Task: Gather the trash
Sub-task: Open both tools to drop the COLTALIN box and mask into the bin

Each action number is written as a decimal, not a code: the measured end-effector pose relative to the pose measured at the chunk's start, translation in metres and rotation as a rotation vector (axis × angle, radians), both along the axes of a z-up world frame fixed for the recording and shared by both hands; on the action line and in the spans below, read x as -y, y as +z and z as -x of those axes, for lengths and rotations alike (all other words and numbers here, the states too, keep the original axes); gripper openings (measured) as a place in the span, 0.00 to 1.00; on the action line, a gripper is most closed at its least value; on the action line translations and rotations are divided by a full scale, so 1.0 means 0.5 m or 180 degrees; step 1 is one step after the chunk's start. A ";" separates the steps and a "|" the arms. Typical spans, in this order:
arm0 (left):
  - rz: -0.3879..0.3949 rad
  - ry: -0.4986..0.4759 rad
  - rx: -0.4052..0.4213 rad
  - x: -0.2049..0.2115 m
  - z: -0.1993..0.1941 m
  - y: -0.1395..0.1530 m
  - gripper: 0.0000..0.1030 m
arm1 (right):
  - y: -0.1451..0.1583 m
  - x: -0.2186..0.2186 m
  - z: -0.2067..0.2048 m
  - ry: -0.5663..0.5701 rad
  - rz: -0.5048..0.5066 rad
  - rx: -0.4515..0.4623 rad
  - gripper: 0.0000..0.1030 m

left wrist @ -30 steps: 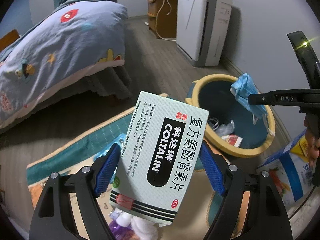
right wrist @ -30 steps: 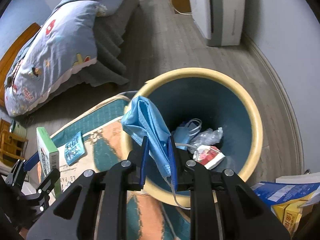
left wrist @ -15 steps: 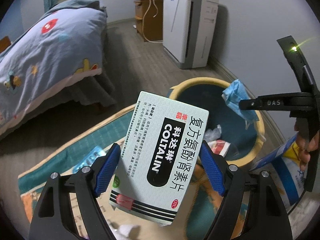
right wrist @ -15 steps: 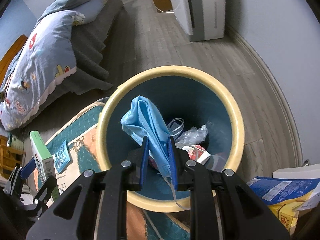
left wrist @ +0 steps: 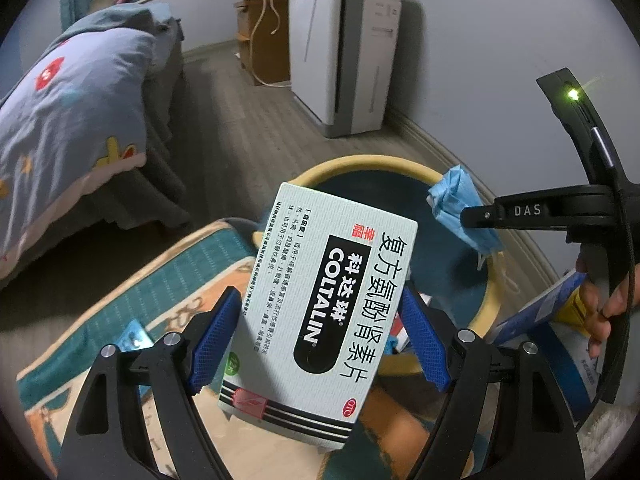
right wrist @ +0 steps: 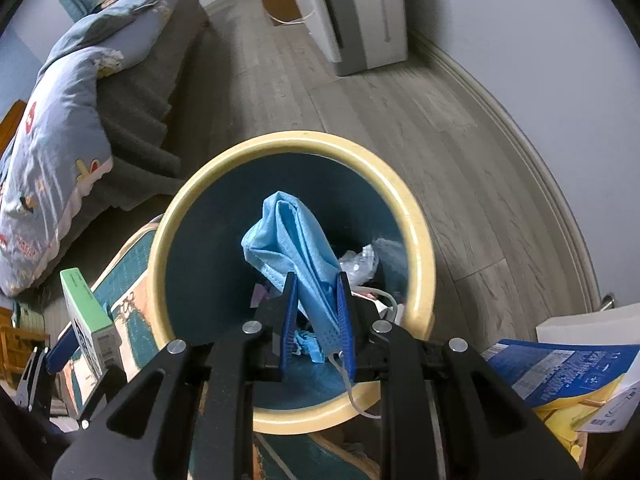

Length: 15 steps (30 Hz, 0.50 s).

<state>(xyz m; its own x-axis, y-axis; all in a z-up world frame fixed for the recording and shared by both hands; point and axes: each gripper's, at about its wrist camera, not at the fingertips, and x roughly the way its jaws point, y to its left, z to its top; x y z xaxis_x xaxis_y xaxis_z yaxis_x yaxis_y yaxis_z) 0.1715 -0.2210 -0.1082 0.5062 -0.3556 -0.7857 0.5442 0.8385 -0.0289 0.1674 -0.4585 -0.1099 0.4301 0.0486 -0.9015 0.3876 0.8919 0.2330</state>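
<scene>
Right gripper clamps crumpled blue face mask over yellow-rimmed teal bin, frame centre; left gripper grips pale green medicine box.

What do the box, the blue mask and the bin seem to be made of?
Box: printed cardboard, slightly glossy, with sharp folded edges. Mask: thin non-woven fabric, matte, pleated and limp. Bin: probably plastic; smooth cream rim, dark teal inside.

Premises: a home bedroom. Evidence: a bed with a cartoon-print blue duvet over a dark skirt; grey wood-plank floor; patterned teal rug; white freestanding appliance against the wall; small wooden cabinet with trailing cables; yellow-rimmed waste bin holding household rubbish.
</scene>
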 end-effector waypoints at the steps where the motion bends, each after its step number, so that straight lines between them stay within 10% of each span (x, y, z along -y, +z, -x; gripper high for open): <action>1: -0.0003 -0.0009 0.0000 0.005 -0.001 -0.002 0.77 | 0.000 0.004 0.000 -0.0021 -0.0015 0.0003 0.18; 15: -0.0015 -0.0074 -0.0070 0.034 -0.018 -0.021 0.77 | -0.013 0.032 0.007 -0.0192 -0.0136 -0.0015 0.25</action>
<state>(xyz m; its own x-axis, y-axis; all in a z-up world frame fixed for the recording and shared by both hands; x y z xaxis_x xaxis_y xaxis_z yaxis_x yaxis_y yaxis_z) 0.1805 -0.2382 -0.1189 0.4805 -0.3634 -0.7982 0.5628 0.8257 -0.0371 0.1640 -0.4747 -0.1165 0.4292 0.0611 -0.9011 0.4415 0.8562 0.2683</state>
